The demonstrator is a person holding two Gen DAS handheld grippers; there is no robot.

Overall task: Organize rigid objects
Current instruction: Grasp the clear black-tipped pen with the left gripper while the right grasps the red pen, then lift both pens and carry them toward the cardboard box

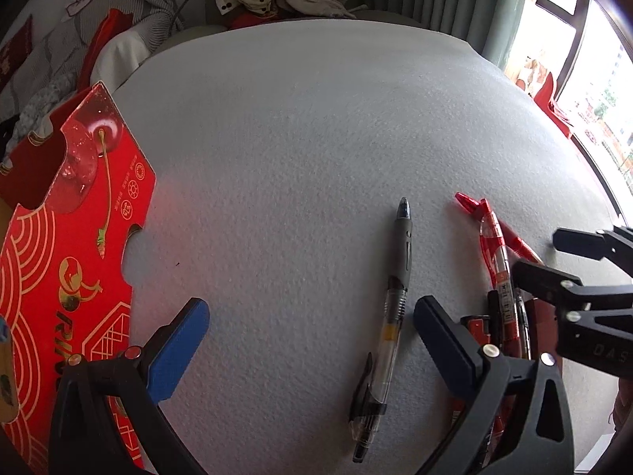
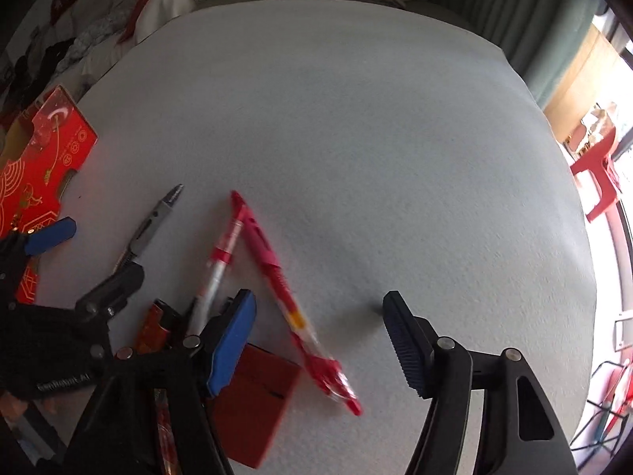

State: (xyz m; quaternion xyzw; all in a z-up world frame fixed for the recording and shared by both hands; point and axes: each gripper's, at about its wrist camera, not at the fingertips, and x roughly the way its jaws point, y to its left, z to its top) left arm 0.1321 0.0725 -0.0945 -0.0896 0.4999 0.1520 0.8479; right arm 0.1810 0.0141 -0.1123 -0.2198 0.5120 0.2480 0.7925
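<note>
A grey-and-clear pen (image 1: 395, 301) lies on the pale felt table (image 1: 316, 138) between the blue pads of my left gripper (image 1: 312, 340), nearer the right pad; the jaws stand open and do not touch it. To its right lie two red pens (image 1: 494, 253). In the right wrist view one red pen (image 2: 285, 289) lies slanted between the fingers of my right gripper (image 2: 318, 344), which is open with neither pad on the pen. A red-and-clear pen (image 2: 217, 265) lies beside the left pad. The grey pen (image 2: 154, 225) is further left.
A red printed cardboard box (image 1: 59, 237) stands at the table's left edge. A small red flat case (image 2: 253, 396) and an orange lighter-like item (image 2: 152, 324) lie under the right gripper's left finger. Clothes are piled behind the table. A window is on the right.
</note>
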